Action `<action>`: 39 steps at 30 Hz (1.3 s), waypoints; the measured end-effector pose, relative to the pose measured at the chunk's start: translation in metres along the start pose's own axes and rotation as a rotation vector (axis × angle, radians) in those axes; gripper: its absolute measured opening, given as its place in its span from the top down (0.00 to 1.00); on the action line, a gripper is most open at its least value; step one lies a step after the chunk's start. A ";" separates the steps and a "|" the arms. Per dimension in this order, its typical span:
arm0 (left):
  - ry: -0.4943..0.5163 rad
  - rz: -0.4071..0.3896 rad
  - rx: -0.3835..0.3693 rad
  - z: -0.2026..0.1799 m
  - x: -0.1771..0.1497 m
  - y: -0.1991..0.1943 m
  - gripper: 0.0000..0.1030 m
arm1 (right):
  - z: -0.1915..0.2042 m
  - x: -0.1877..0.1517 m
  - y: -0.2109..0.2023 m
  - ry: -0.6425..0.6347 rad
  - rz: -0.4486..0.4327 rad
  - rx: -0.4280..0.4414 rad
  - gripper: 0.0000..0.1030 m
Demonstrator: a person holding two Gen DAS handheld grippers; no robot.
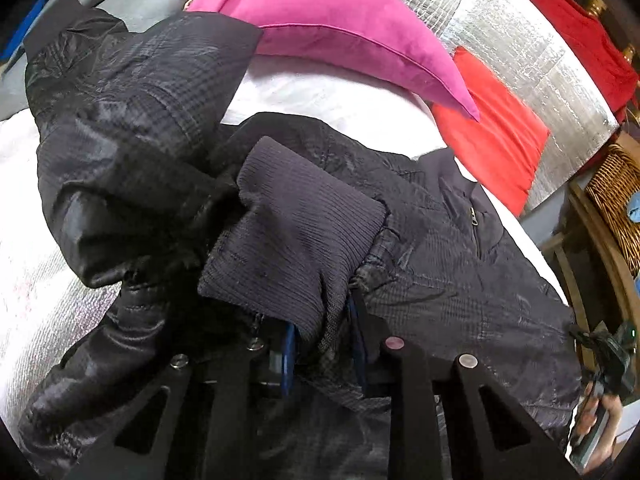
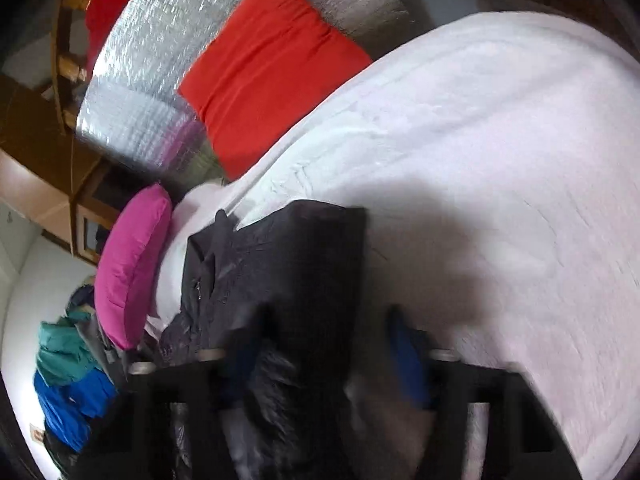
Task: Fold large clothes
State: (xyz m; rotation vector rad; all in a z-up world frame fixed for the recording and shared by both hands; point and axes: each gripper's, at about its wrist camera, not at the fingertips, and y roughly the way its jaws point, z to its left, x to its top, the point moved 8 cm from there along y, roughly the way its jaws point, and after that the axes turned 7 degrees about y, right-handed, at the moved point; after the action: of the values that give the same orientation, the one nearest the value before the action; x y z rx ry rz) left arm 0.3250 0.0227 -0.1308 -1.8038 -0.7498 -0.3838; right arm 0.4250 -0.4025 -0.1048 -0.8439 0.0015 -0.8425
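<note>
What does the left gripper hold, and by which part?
The left gripper holds the dark jacket by its ribbed knit cuff, pinched between the fingers.

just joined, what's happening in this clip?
A person with a handheld gripper in each hand is folding a black jacket on a white bed. The left gripper is shut on the jacket's ribbed cuff, bringing the sleeve over the body. The right gripper looks open, blurred, with jacket fabric between its fingers. Pink and red pillows lie beyond.

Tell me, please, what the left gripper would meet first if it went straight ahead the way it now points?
The left gripper is already shut on the jacket's ribbed cuff; further ahead likely lies more jacket, then the white bed cover.
</note>
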 end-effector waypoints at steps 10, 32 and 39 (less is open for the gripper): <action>0.036 0.026 -0.035 -0.028 -0.005 0.015 0.74 | -0.013 0.015 -0.033 -0.139 -0.097 -0.229 0.38; 0.142 0.040 -0.018 -0.039 -0.014 0.018 0.71 | -0.019 -0.080 -0.054 -0.229 0.066 -0.188 0.41; 0.158 0.029 -0.014 -0.039 -0.014 0.020 0.71 | 0.011 -0.062 -0.088 -0.096 -0.084 0.027 0.26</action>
State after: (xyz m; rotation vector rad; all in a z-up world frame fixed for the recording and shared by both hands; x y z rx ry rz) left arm 0.3320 -0.0219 -0.1397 -1.7728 -0.6120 -0.5070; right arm 0.3288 -0.3870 -0.0584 -0.8629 -0.1306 -0.8783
